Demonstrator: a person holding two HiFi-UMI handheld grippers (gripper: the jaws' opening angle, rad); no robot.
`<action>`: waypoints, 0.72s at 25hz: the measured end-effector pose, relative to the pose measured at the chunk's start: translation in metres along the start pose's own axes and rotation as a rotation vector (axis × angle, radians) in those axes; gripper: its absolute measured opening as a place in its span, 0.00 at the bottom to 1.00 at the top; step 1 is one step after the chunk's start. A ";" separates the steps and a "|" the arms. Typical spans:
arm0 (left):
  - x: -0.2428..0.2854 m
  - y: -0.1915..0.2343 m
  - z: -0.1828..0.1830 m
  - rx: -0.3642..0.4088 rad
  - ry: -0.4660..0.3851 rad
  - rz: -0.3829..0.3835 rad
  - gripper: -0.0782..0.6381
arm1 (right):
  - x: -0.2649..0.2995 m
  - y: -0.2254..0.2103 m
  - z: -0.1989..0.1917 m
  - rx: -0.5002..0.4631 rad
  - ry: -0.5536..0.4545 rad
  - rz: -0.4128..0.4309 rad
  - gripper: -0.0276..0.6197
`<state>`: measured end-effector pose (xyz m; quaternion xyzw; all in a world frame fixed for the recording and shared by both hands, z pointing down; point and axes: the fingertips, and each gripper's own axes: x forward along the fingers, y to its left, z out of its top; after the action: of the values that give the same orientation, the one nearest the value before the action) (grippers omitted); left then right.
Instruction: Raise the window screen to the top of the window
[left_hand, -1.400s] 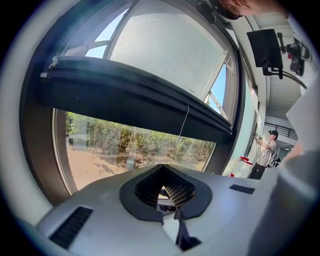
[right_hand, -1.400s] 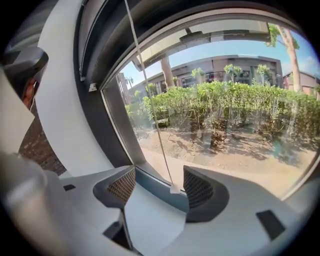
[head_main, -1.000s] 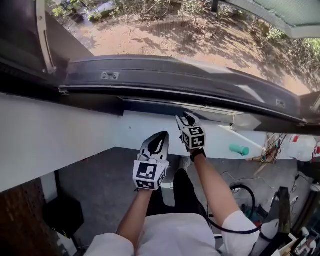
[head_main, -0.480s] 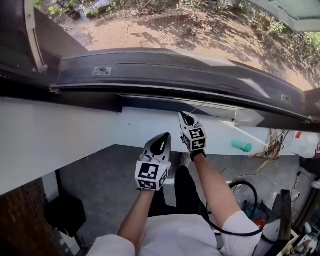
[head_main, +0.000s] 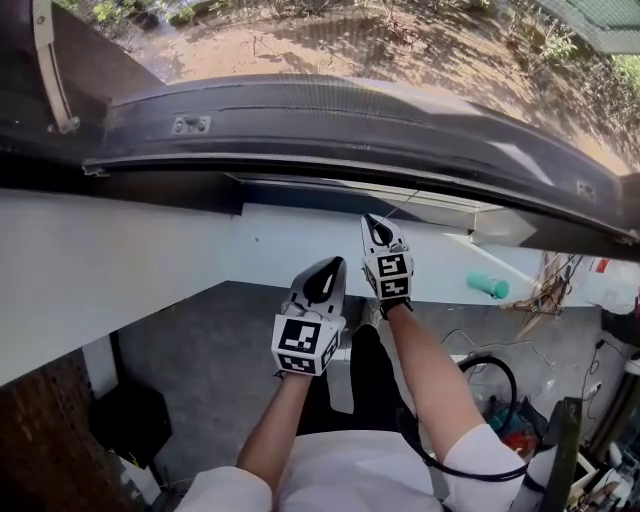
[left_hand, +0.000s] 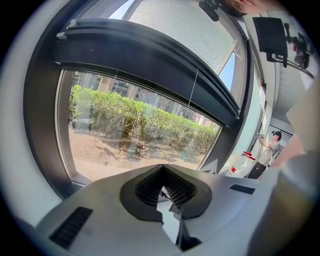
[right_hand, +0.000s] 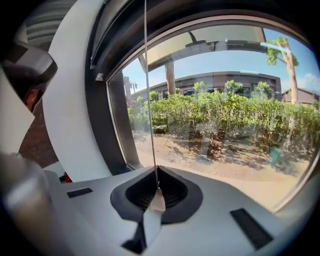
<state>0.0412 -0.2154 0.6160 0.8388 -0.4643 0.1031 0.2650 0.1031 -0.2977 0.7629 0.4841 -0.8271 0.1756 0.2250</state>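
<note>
A dark horizontal bar (left_hand: 150, 60) crosses the window, with grey mesh screen (left_hand: 185, 30) above it. A thin pull cord (right_hand: 148, 100) hangs down from the bar. My right gripper (right_hand: 156, 172) is shut on the small white pull (right_hand: 158, 201) at the cord's lower end. In the head view the right gripper (head_main: 370, 220) is at the white sill (head_main: 150, 270), just under the dark window frame (head_main: 350, 120). My left gripper (head_main: 333, 262) is lower and to the left, shut with nothing in it, apart from cord and sill. Clear glass (left_hand: 125, 130) below the bar shows hedges outside.
A white wall ledge (head_main: 90, 300) runs left below the sill. On the right lie a teal cylinder (head_main: 488, 285), tangled wires (head_main: 550, 290), a black cable loop (head_main: 490, 385) and assorted clutter on the floor. Another person (left_hand: 270, 145) stands farther along the wall.
The right gripper's jaws closed on the cord's pull at the sill. The left gripper sank slightly. The window frame has shifted up and left in the head view.
</note>
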 end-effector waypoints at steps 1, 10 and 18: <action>0.000 0.000 -0.002 -0.002 0.002 0.001 0.11 | 0.001 0.002 -0.001 0.004 0.003 0.001 0.03; -0.007 0.002 -0.021 0.004 0.042 -0.002 0.11 | 0.019 0.002 -0.017 -0.017 0.049 -0.020 0.06; -0.012 0.013 -0.018 0.007 0.035 -0.003 0.11 | 0.009 0.030 -0.007 0.073 0.000 0.161 0.06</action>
<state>0.0255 -0.2027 0.6301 0.8385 -0.4579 0.1192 0.2704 0.0746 -0.2865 0.7716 0.4239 -0.8566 0.2230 0.1922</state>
